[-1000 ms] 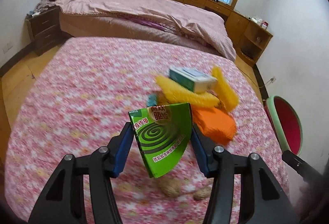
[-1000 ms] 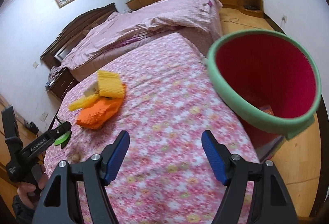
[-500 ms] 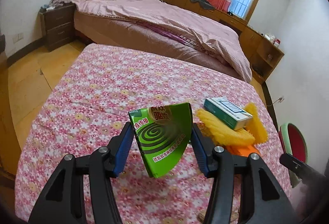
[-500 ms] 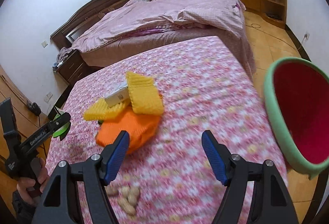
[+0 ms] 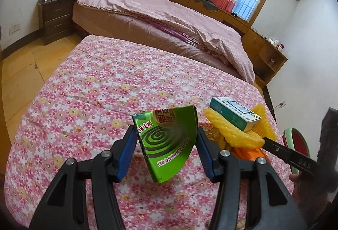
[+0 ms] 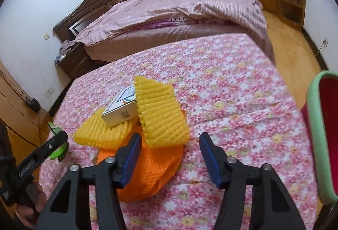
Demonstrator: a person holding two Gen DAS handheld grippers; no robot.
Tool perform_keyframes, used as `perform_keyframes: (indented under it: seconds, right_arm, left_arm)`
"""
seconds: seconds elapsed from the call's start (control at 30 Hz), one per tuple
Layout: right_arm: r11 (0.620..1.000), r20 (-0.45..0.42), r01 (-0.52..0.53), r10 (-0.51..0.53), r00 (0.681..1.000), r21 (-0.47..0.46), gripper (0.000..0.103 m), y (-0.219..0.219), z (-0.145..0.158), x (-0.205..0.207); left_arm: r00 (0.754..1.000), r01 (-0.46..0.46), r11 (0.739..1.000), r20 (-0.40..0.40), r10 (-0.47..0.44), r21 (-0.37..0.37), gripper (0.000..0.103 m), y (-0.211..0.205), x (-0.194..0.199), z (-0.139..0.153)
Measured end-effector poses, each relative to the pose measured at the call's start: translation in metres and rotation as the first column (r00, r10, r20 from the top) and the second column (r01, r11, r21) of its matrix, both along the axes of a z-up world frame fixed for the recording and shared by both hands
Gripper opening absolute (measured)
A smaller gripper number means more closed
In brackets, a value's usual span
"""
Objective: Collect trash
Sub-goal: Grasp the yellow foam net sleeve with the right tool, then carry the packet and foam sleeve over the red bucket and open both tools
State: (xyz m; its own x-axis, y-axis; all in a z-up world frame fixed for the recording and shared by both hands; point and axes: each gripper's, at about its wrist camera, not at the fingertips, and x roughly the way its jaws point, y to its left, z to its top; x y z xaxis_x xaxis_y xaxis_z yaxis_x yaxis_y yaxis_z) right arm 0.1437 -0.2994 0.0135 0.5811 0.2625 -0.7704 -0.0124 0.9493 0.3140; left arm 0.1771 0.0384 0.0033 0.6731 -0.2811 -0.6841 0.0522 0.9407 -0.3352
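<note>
The right gripper (image 6: 169,154), jaws closing on nothing, hangs over the yellow foam net (image 6: 160,114) at frame centre, while the left gripper (image 5: 166,145) clamps the green carton (image 5: 166,143), far from the 1 red bin (image 6: 323,135).

A small box (image 6: 120,110) lies on foam nets (image 6: 160,111) on the flowered mattress (image 6: 232,86); the bin (image 6: 323,135) stands right, the bed (image 6: 169,12) behind.

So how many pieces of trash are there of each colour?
Green: 1, the green box gripped in the left tongs
Yellow: 2, the foam sleeves
Orange: 1, the orange foam net
White and teal: 1, the small box
Total: 5
</note>
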Motion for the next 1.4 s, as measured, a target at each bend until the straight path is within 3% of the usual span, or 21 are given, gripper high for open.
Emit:
perform_keyframes:
  seconds: [0.23,0.3,0.37,0.87,1.17,1.4]
  right_arm:
    - [0.998,-0.003,0.014,-0.014,1.000,0.061,0.034,-0.011,-0.002,0.005]
    - [0.998,0.006,0.021,-0.021,1.000,0.066,0.019,-0.014,0.000,0.004]
    - [0.998,0.023,0.030,-0.031,0.999,0.059,0.014,-0.016,0.003,0.000]
    - [0.989,0.129,0.058,-0.075,0.989,0.133,0.013,-0.047,0.043,-0.074]
    - [0.976,0.168,0.134,-0.162,0.972,0.170,0.013,-0.081,0.061,-0.124]
    - [0.962,0.200,0.202,-0.238,0.951,0.182,0.013,-0.114,0.071,-0.153]
  left_arm:
    - [1.000,0.012,1.000,0.016,-0.012,-0.012,0.056,-0.007,-0.017,0.011]
    - [1.000,0.018,1.000,0.013,-0.018,-0.010,0.056,-0.011,-0.021,0.014]
    - [1.000,0.024,1.000,0.013,-0.024,-0.009,0.056,-0.015,-0.025,0.018]
    - [0.995,0.075,0.997,0.062,-0.074,-0.011,0.056,-0.050,-0.059,0.054]
    - [0.981,0.175,0.984,0.081,-0.174,-0.010,0.056,-0.089,-0.082,0.076]
    - [0.955,0.283,0.959,0.100,-0.280,-0.018,0.056,-0.130,-0.096,0.085]
